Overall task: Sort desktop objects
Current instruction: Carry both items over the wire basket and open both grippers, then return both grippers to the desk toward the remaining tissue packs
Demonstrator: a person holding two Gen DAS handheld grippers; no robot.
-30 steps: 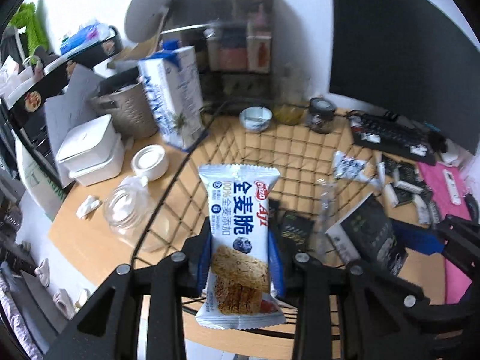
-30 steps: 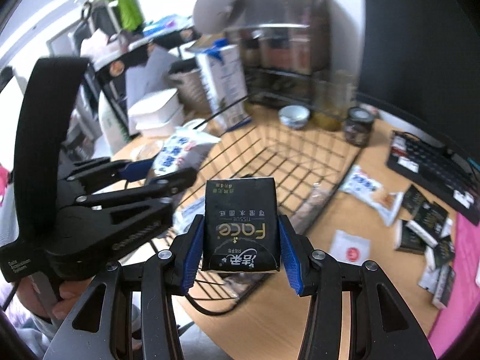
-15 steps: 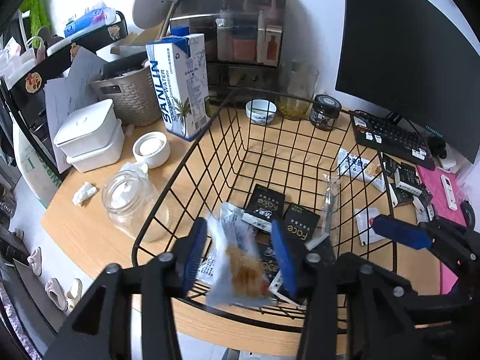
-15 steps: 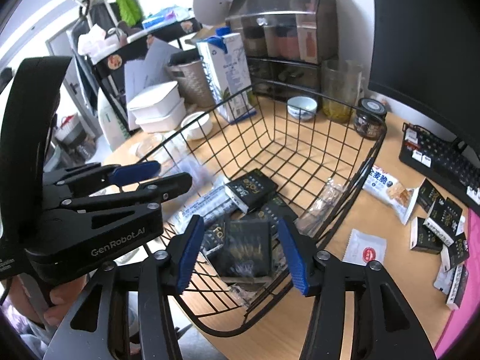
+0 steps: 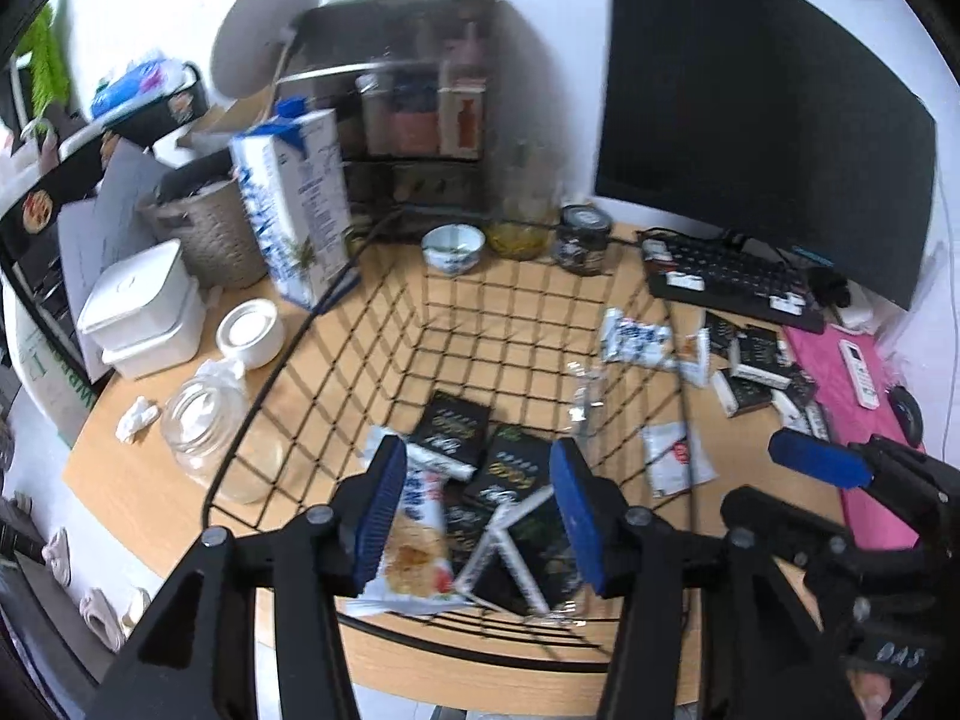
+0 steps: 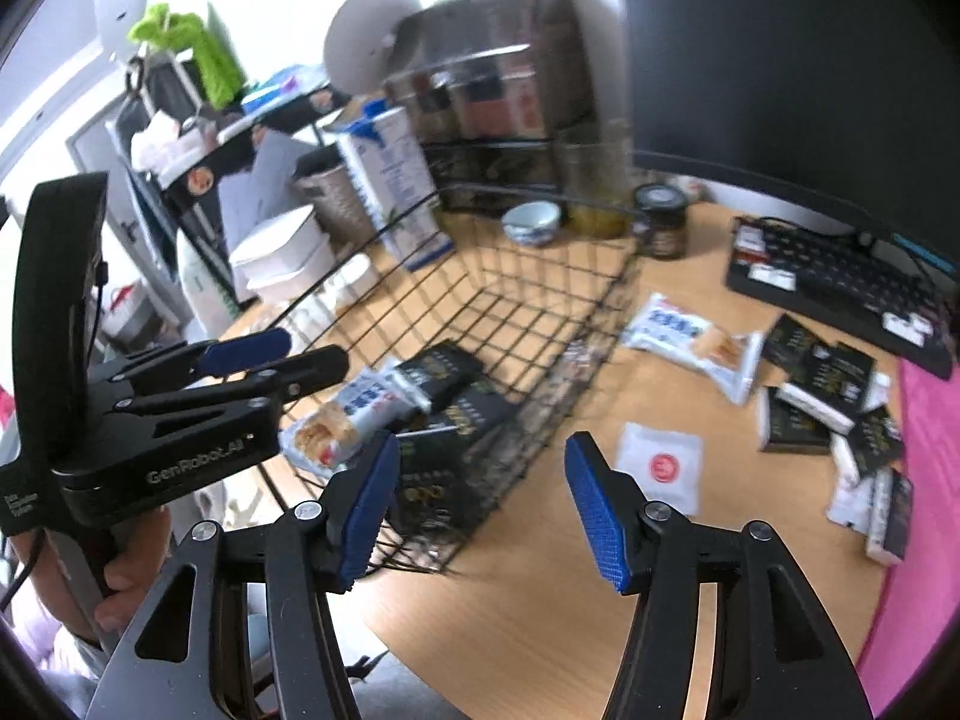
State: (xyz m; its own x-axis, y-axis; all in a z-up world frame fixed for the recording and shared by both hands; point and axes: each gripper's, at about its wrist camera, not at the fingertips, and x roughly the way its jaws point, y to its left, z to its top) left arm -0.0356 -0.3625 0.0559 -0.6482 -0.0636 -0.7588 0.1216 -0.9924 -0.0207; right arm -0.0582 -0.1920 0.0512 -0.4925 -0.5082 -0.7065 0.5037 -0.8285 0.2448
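A black wire basket (image 5: pixel 288 354) (image 6: pixel 540 294) sits on the wooden desk. Inside lie a white-blue biscuit packet (image 5: pixel 414 552) (image 6: pixel 348 414) and several black tissue packs (image 5: pixel 456 426) (image 6: pixel 444 372). My left gripper (image 5: pixel 474 516) is open and empty above the basket's near end; it also shows in the right wrist view (image 6: pixel 270 354). My right gripper (image 6: pixel 480 504) is open and empty over the basket's near right rim. Outside the basket lie another biscuit packet (image 6: pixel 690 336), a white sachet (image 6: pixel 660 468) and more black packs (image 6: pixel 822 384).
A milk carton (image 5: pixel 294 204), white lidded boxes (image 5: pixel 144 312), a glass jar (image 5: pixel 204 420) and a woven pot (image 5: pixel 210 228) stand left of the basket. A small bowl (image 5: pixel 453 246), a dark jar (image 5: pixel 582 240), a keyboard (image 5: pixel 732 276), a monitor (image 5: pixel 750 108) and a pink mat (image 5: pixel 852 408) are behind and right.
Both grippers opened: the left let go of the biscuit packet and the right let go of the black tissue pack. Both now lie in the basket. The right gripper has swung right.
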